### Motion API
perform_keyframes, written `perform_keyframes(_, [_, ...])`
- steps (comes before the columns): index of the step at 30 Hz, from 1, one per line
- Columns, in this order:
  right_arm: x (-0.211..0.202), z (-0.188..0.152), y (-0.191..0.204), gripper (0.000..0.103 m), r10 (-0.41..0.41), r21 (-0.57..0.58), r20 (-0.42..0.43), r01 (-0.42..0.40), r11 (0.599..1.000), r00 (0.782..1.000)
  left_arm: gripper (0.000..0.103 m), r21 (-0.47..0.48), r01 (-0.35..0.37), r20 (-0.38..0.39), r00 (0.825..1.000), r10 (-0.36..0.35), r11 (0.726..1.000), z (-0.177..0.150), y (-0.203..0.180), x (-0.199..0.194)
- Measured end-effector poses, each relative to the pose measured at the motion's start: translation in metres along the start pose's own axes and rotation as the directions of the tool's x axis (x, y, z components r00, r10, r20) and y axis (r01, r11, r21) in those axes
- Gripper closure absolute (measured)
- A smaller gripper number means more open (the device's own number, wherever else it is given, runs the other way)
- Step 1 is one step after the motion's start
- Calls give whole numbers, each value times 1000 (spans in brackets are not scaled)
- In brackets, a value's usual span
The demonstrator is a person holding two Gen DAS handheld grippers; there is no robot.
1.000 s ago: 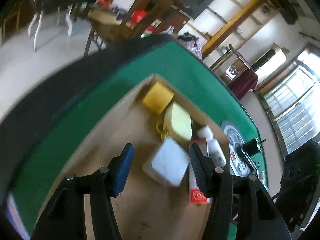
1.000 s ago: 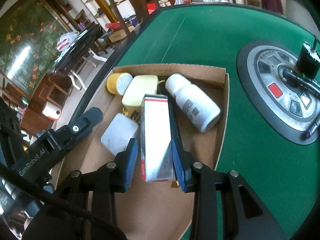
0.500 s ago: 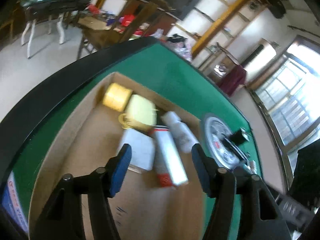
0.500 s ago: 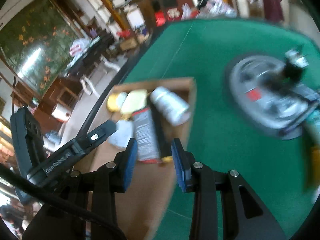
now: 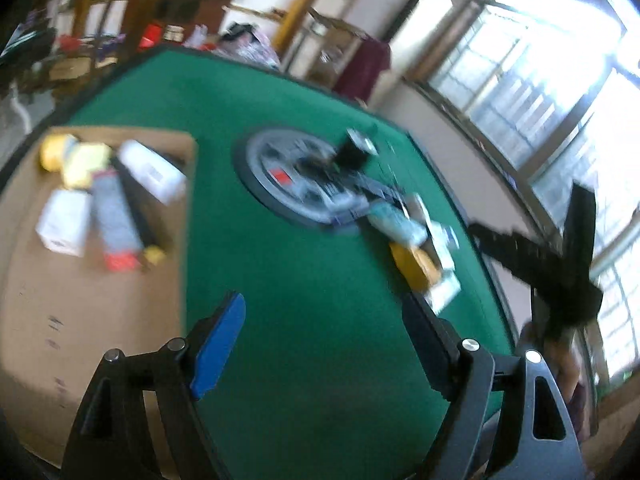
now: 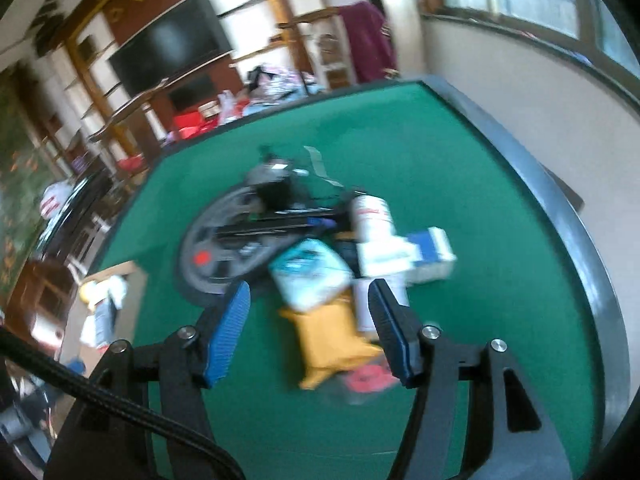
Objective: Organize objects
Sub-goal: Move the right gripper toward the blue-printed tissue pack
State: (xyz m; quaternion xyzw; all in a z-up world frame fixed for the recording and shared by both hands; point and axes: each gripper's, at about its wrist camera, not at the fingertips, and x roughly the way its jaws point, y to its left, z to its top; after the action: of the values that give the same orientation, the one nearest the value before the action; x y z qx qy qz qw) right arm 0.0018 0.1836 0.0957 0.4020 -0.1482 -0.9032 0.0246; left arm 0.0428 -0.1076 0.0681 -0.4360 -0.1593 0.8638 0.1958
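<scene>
Both tools have swung away from the cardboard tray, where a second ago each hung over the items in it, and now face the round grey panel set in the green table; the left tool has just been opening and stands wide with only bare green cloth between its jaws; the right tool has also just been opening, its jaws apart and clamping nothing, with a yellow pouch lying on the table under the gap, though blur hides whether it touches it; the red-ended box, white bottle, white block and pale yellow case lie in the tray, left of the panel; a heap of loose items sits at the panel's near right edge, a blue-and-white packet, a white jar and a blue-and-white carton among them.
</scene>
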Motion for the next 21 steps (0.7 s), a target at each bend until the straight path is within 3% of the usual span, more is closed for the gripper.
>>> perform_keyframes(5, [16, 10, -11, 43, 58, -2, -40, -58, 998, 998, 27, 17, 10, -75, 997, -8, 1000, -23, -24, 19])
perform_keyframes(8, [37, 18, 3, 43, 93, -49, -73, -97, 994, 993, 27, 8, -10, -67, 998, 10, 1000, -25, -23, 16])
perform_keyframes(13, [94, 30, 20, 43, 11, -110, -156, -29, 993, 988, 27, -24, -34, -25, 999, 34, 999, -20, -10, 4])
perform_keyframes(16, [120, 27, 20, 42, 33, -85, -223, -53, 995, 974, 27, -38, -39, -17, 999, 39, 999, -18, -2, 4])
perform_keyframes(20, [119, 7, 46, 41, 218, -127, -332, -272, 954, 918, 27, -45, -43, -38, 998, 41, 998, -16, 3, 13])
perform_keyframes(21, [115, -2, 55, 41, 292, -121, -388, -362, 924, 874, 27, -42, -44, -41, 998, 42, 998, -16, 3, 16])
